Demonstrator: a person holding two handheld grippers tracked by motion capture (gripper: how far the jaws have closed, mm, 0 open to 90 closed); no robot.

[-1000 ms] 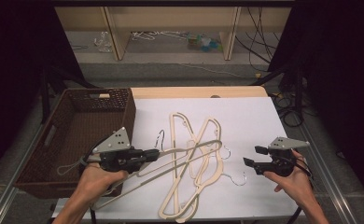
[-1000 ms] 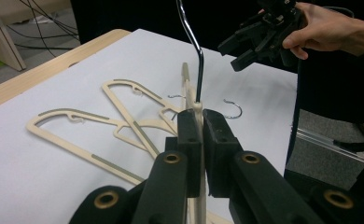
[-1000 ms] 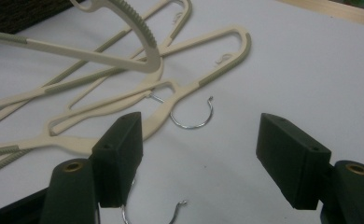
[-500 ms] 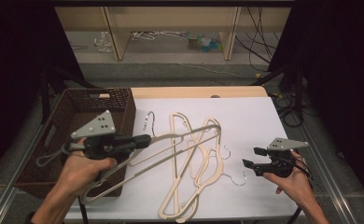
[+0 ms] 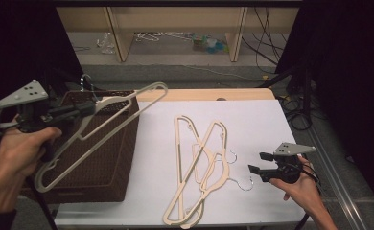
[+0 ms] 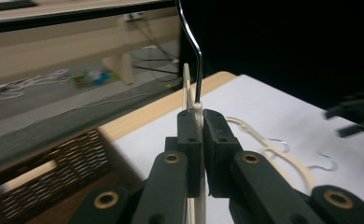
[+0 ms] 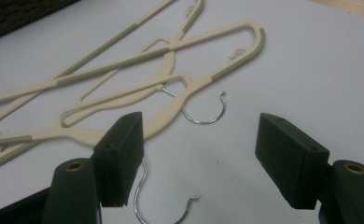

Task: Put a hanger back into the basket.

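So the left gripper, jaws clamped on a hanger, has now swung it over the basket at frame left; right gripper waits, jaws apart, by the other hangers.

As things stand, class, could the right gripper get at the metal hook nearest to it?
Probably yes: the right gripper is open, its fingers straddle that hook on the white table, and nothing lies between.
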